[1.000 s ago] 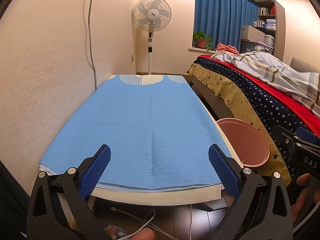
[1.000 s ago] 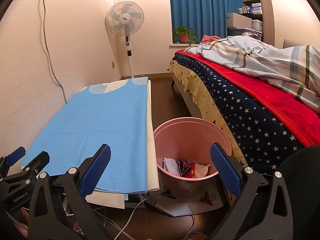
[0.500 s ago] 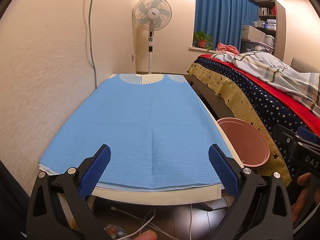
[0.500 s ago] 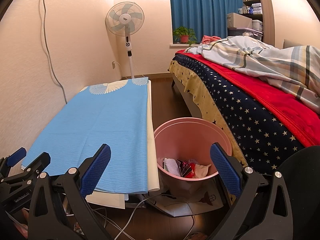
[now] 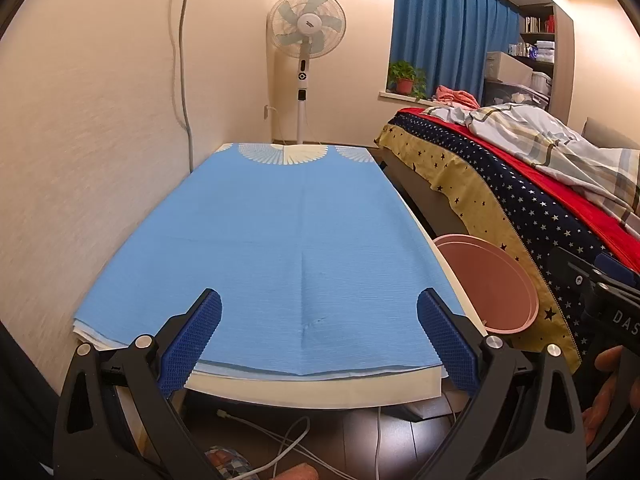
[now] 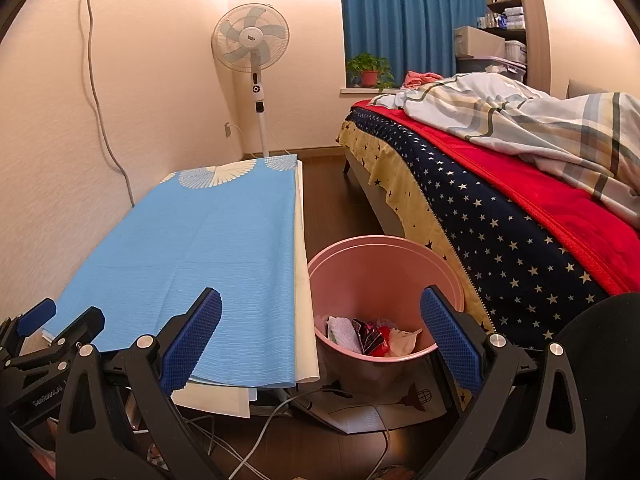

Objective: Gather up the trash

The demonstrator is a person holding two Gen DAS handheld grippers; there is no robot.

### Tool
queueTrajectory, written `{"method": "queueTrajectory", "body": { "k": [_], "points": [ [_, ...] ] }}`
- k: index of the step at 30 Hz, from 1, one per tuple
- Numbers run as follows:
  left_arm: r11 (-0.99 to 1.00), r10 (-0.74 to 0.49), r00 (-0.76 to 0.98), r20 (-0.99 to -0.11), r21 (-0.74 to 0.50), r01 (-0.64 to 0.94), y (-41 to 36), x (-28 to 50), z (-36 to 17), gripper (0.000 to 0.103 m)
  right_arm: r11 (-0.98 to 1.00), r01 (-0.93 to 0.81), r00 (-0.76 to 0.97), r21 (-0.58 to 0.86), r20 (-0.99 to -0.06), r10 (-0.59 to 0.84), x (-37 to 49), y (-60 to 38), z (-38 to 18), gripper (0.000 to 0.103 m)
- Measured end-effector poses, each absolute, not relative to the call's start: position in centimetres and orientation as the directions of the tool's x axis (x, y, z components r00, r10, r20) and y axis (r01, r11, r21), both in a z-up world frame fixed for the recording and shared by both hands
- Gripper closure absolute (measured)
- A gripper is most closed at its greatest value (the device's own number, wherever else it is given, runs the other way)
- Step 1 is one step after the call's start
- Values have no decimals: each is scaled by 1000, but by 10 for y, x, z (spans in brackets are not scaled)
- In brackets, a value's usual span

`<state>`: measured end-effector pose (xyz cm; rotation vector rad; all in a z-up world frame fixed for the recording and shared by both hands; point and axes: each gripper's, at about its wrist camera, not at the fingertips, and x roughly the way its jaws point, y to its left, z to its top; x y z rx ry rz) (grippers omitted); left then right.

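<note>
A pink trash bin [image 6: 384, 268] stands on the floor between the table and the bed, with several crumpled wrappers and paper scraps [image 6: 372, 338] inside. Its rim also shows in the left wrist view [image 5: 486, 284]. My right gripper [image 6: 320, 336] is open and empty, held in front of the bin and the table's corner. My left gripper [image 5: 319, 336] is open and empty over the near edge of the table's blue cloth [image 5: 288, 240]. The left gripper also shows at the left edge of the right wrist view [image 6: 38, 320]. The cloth shows bare.
A bed [image 6: 500, 208] with a starred cover and a checked quilt runs along the right. A standing fan [image 5: 306, 28] is at the far end by the wall. Cables [image 6: 256, 440] lie on the dark floor below the table.
</note>
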<state>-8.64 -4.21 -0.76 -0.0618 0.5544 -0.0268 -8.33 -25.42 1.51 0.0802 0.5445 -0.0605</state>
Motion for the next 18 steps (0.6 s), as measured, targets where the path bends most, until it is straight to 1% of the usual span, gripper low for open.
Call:
{"method": "queueTrajectory", "body": {
  "k": [7,18],
  "points": [
    [998,-44,855,-516,-69,10,-42,-86,-7,8,995,80,855,61,-518,-36,-84,-255,15,5],
    [997,-45,849,-527,-81,3,-38,-86,-8,8,996,74,853,53,-520,-36,-84,-255,14,5]
  ]
}}
